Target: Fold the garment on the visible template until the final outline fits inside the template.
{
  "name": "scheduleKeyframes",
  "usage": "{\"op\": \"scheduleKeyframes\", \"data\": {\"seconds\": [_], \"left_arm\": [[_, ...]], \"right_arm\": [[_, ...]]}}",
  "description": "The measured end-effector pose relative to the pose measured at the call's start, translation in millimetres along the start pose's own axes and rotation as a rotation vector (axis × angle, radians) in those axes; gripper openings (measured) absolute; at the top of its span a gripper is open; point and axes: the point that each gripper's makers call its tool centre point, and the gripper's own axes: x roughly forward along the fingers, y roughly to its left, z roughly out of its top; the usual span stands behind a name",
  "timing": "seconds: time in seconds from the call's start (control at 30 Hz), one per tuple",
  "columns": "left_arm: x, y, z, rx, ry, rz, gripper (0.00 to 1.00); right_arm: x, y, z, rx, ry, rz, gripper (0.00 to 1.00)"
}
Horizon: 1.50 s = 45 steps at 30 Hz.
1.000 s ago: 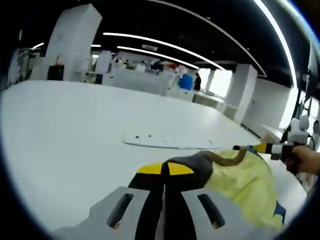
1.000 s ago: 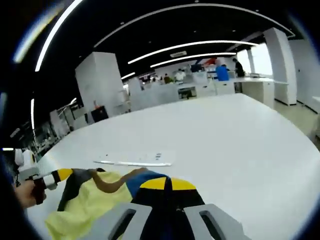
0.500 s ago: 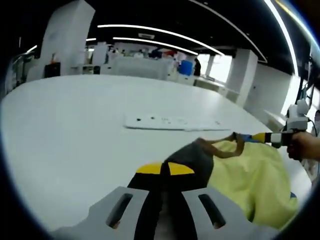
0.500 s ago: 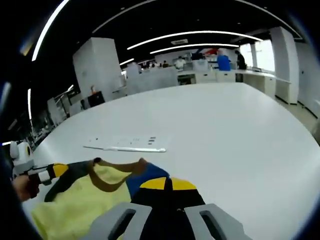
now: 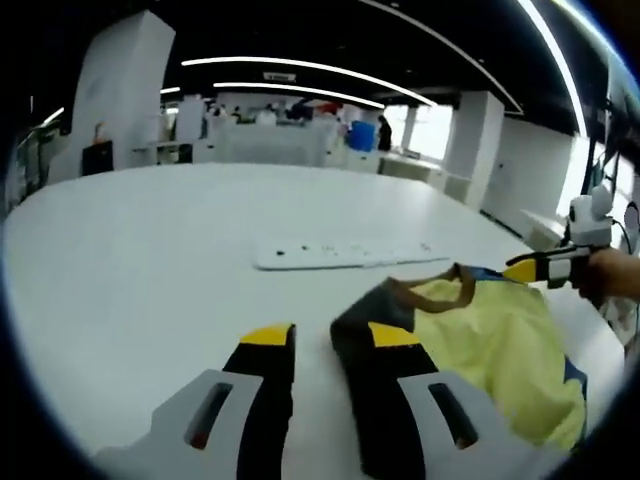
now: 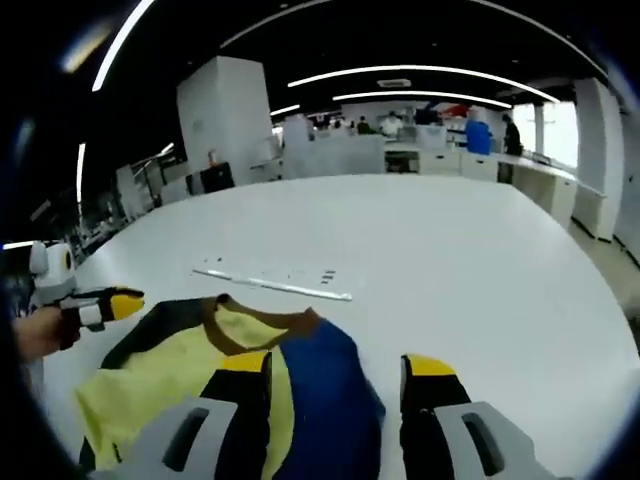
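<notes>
The garment (image 5: 490,335) is a yellow shirt with a brown collar, a dark grey sleeve and a blue sleeve (image 6: 325,385). It lies loose on the white table. The template (image 5: 345,252) is a thin white sheet lying flat just beyond the collar, also visible in the right gripper view (image 6: 275,283). My left gripper (image 5: 330,340) is open, with the grey shoulder edge against its right jaw. My right gripper (image 6: 338,368) is open over the blue sleeve. Each gripper also shows at the other view's side: the right gripper (image 5: 545,268) and the left gripper (image 6: 100,303), both held by a hand.
The wide white table (image 5: 130,250) stretches bare to the left and beyond the template (image 6: 500,260). Far behind are white pillars, desks and several people in an office hall.
Both grippers were shut on the shirt's shoulders and have opened, letting go. The shirt has settled lower and flatter on the table, nearer the template.
</notes>
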Motion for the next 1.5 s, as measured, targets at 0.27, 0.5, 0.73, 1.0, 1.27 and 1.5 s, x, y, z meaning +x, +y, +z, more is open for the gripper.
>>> {"op": "scheduleKeyframes", "data": {"seconds": [0.27,0.5,0.73,1.0,1.27,1.5], "left_arm": [[-24.2,-19.9,-10.8,0.066,0.022,-0.099,0.45],[-50.8,-38.0,-24.2,0.042,0.025,-0.196,0.51],[-72.8,-49.2,-30.2,0.083,0.04,-0.242,0.51],[-95.8,-59.4,-38.8,0.096,0.058,-0.27,0.48],[-112.5,-62.9,-60.2,0.082,0.089,-0.266,0.46],[-124.3,-77.2,-74.0,0.098,0.113,-0.266,0.44]], "right_arm": [[-32.4,21.1,-6.4,-0.008,0.013,0.084,0.65],[-61.3,36.9,-15.5,0.005,0.017,0.149,0.7],[-87.6,46.8,-30.1,-0.002,0.032,0.177,0.71],[-109.3,56.2,-50.2,0.022,0.054,0.182,0.7],[-130.2,66.9,-76.1,-0.009,0.095,0.188,0.69],[-143.4,72.5,-96.1,0.008,0.127,0.168,0.65]]}}
